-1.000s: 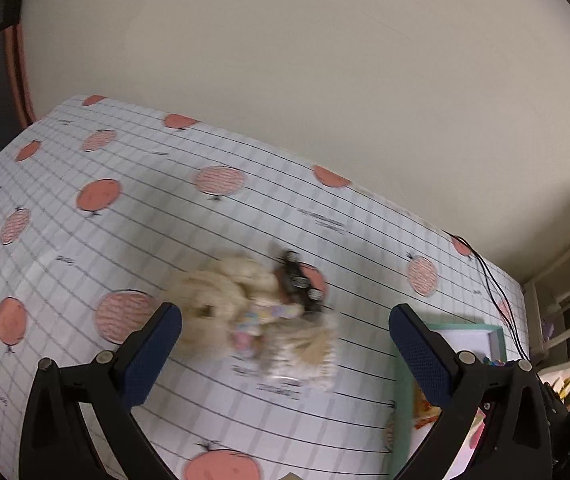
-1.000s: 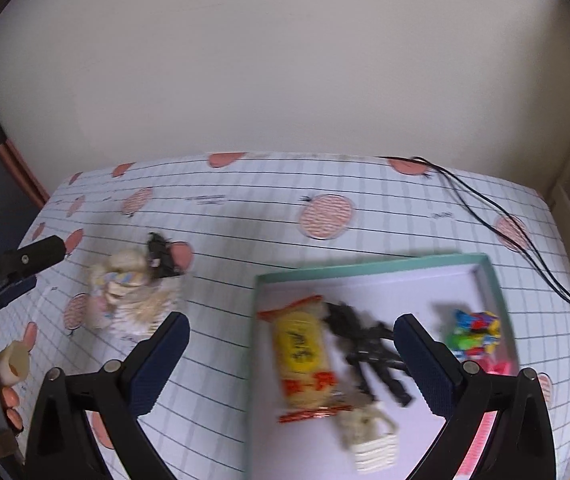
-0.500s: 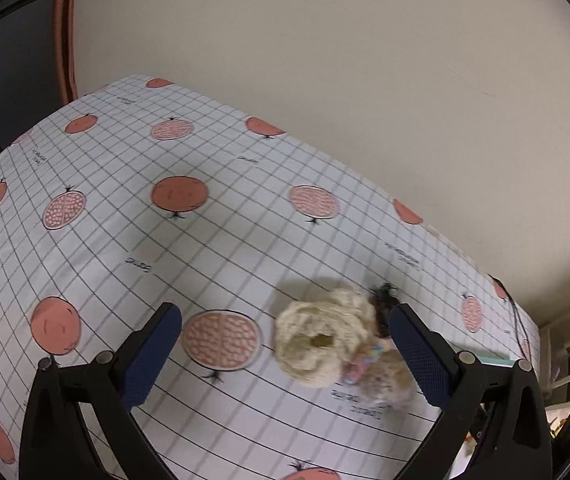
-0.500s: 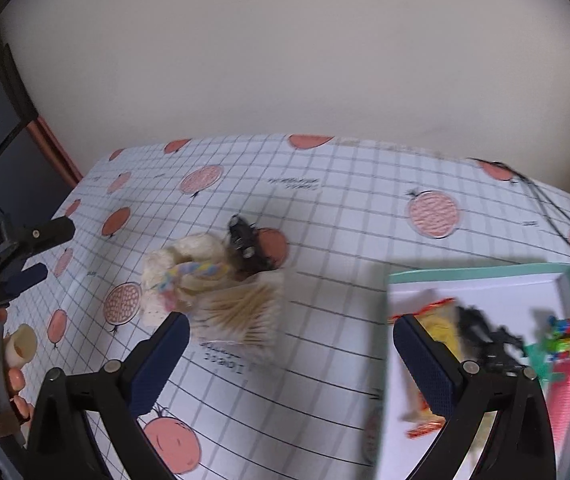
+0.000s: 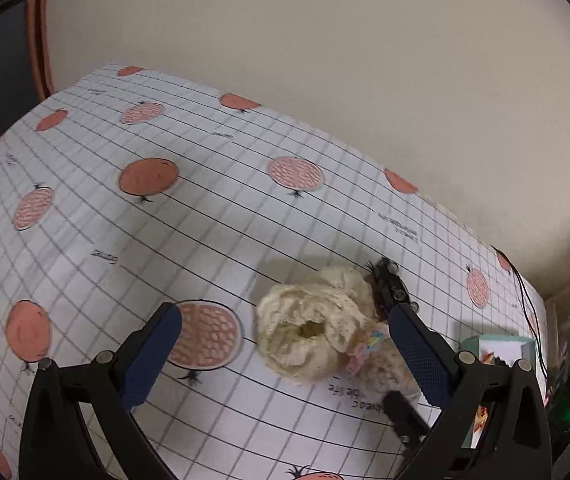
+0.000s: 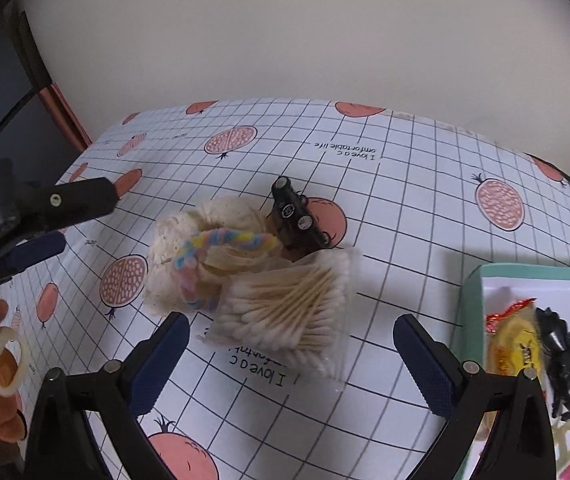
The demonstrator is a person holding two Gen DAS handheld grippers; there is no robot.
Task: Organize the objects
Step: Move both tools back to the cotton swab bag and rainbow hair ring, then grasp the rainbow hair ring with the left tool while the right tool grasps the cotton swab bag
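Cream knitted scrunchie (image 5: 313, 332) is lying on the table (image 5: 165, 216) at twelve o'clock of your left gripper (image 5: 285, 356), jaws spread to straddle it; your right gripper (image 6: 289, 360), equally wide, is facing the cotton-swab pack (image 6: 289, 312), teal tray (image 6: 469, 300) at three o'clock.

Black claw (image 6: 287, 356), blue ridged pads (image 6: 425, 364)

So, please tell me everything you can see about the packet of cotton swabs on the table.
The packet of cotton swabs is a clear, soft plastic bag packed with pale wooden sticks with white tips, fanned slightly. It lies flat on the checked tablecloth, closed as far as shows, touching the cream fluffy ball and the small black toy car behind it. It lies ahead of the open jaws of the right gripper.
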